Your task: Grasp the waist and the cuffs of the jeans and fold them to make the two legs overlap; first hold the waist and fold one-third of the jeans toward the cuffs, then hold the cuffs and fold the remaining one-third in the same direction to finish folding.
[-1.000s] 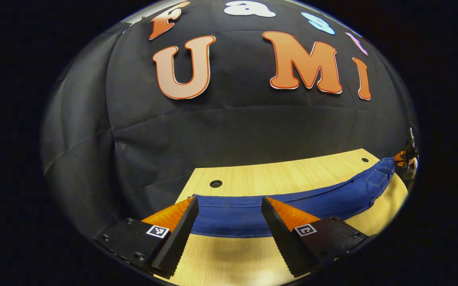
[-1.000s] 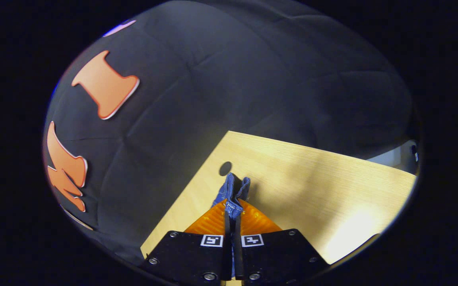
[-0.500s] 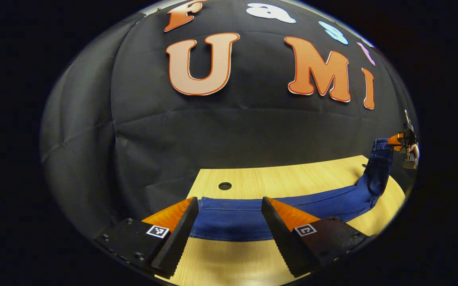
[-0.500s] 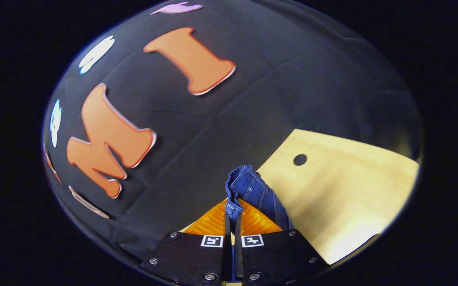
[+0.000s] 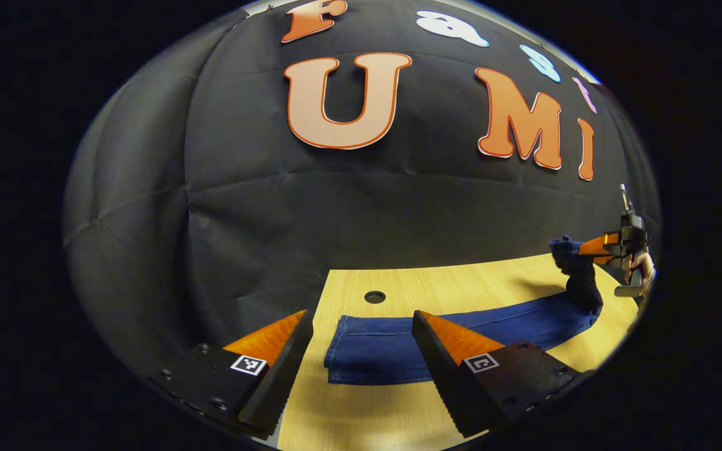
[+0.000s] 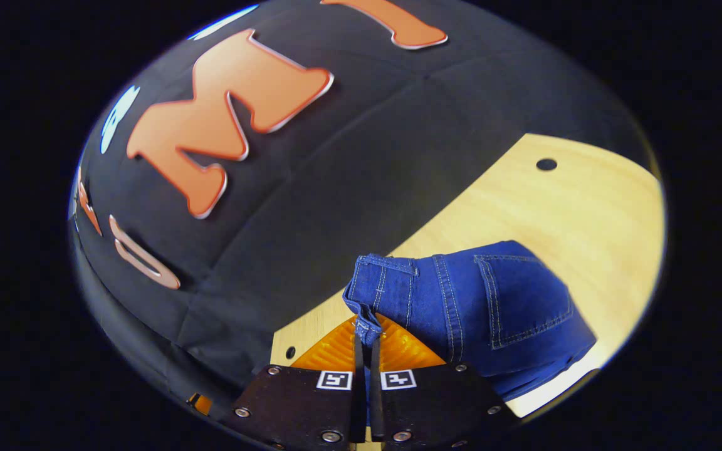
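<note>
The light wooden table (image 5: pixel 398 282) stretches ahead of both grippers, with a round hole (image 5: pixel 375 297) in its top just beyond the left gripper's fingertips; the blue jeans (image 5: pixel 386 347) lie on it in a long strip, cuffs (image 5: pixel 336 351) between and just ahead of the left gripper's 2 fingers, the legs running off to that gripper's right; the waist (image 6: pixel 380 282) is raised off the table, seat and back pocket (image 6: pixel 521 294) hanging just right of the right gripper; the left gripper (image 5: pixel 361 326) is released, its 2 black serrated fingers spread wide and holding nothing; the right gripper (image 6: pixel 366 341) is clenched on the waistband, both fingers pressing the denim; it also appears far to the left gripper's right (image 5: pixel 596 245), with a hand (image 5: pixel 640 266) behind it; each gripper bears small square black-and-white markers (image 6: pixel 334 379), with no readable writing.
</note>
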Motion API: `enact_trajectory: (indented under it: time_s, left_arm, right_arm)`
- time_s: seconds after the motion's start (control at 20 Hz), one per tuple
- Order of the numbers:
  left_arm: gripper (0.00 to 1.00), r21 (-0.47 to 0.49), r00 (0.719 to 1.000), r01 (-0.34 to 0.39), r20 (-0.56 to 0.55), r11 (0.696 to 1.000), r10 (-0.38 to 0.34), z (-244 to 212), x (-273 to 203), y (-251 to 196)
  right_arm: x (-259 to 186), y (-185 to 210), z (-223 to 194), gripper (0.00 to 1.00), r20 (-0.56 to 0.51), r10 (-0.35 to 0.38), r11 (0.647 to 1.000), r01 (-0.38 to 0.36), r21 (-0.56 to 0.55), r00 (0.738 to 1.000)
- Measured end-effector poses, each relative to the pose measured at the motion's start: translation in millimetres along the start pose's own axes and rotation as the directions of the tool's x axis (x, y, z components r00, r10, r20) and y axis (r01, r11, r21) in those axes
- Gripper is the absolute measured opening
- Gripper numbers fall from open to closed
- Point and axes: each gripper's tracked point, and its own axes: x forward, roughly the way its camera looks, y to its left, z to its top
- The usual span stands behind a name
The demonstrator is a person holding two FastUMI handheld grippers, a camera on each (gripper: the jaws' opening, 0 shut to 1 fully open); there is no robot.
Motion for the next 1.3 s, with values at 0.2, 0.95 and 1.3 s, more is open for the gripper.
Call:
enact_trajectory:
  time_s: [0.2, 0.95, 1.3]
  left_arm:
    - [0.98, -0.016, 1.000, -0.004, -0.015, 1.000, 0.003, -7, 6, 10]
    - [0.98, -0.159, 0.997, -0.075, -0.041, 0.984, 0.069, -16, 10, 32]
    - [0.97, -0.679, 0.980, -0.098, -0.191, 0.727, -0.046, -84, 24, 43]
  right_arm:
    - [29, -1, -92, 0.02, -0.154, -0.055, 0.994, 0.040, -0.101, 0.987]
    - [2, -6, -48, 0.96, -0.160, -0.073, 0.944, 0.017, -0.330, 0.984]
    - [-44, -12, 24, 0.96, -0.075, -0.057, 0.930, 0.025, -0.367, 0.996]
